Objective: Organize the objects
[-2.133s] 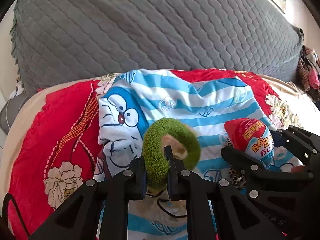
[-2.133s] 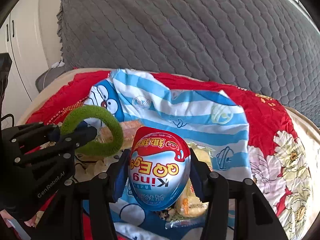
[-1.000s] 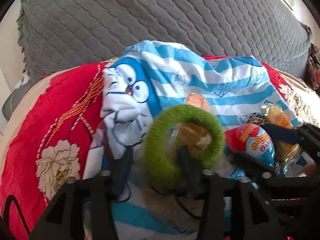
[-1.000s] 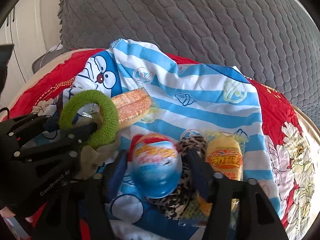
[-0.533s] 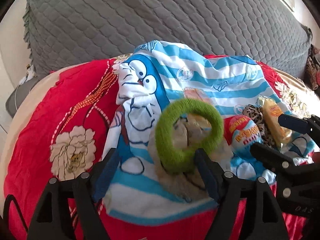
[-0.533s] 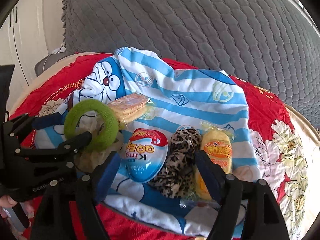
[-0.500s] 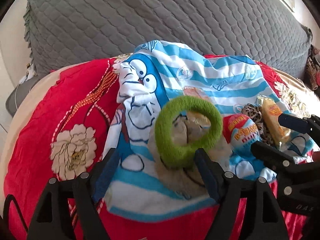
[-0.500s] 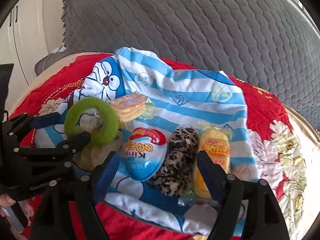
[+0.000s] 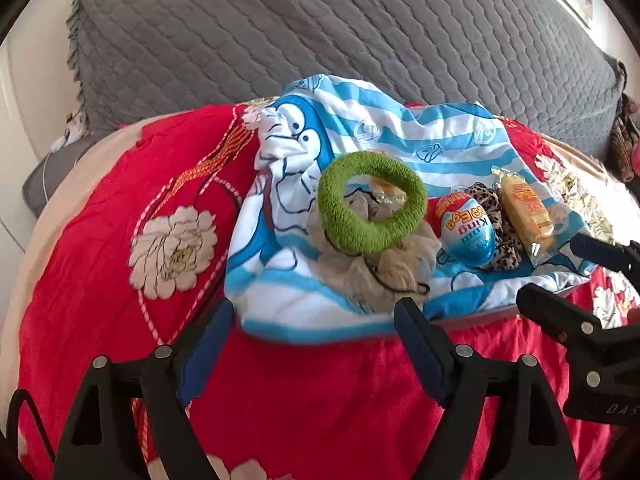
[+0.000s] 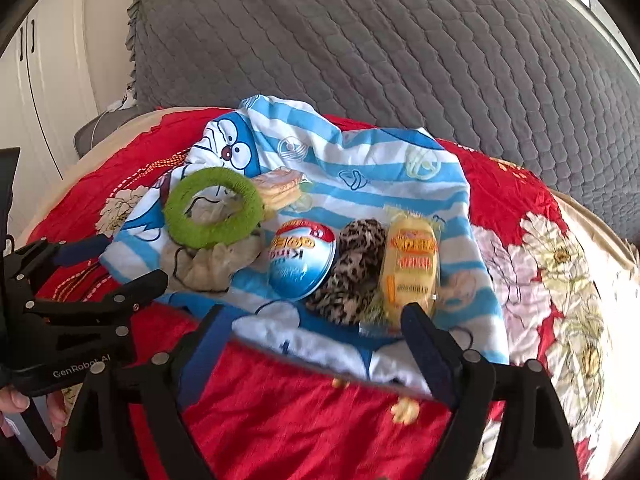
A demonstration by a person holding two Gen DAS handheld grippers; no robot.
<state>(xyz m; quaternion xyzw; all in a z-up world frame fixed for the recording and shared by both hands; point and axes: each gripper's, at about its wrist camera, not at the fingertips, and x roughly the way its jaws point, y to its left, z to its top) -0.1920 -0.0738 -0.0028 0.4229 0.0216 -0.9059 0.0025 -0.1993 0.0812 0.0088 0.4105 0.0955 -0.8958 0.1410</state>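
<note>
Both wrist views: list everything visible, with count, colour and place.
green ring: 1, green, on beige scrunchie
beige scrunchie: 1, beige, towel left
egg toy: 1, blue-red, towel centre
leopard scrunchie: 1, brown-black, right of egg
yellow snack: 1, yellow, rightmost
wafer pack: 1, orange, behind ring
towel: 1, blue-white, on bedspread
bedspread: 1, red floral
cushion: 1, grey, behind
left gripper: open, empty
right gripper: open, empty

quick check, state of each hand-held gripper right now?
Left hand-held gripper: open, holding nothing.
Right hand-held gripper: open, holding nothing.
</note>
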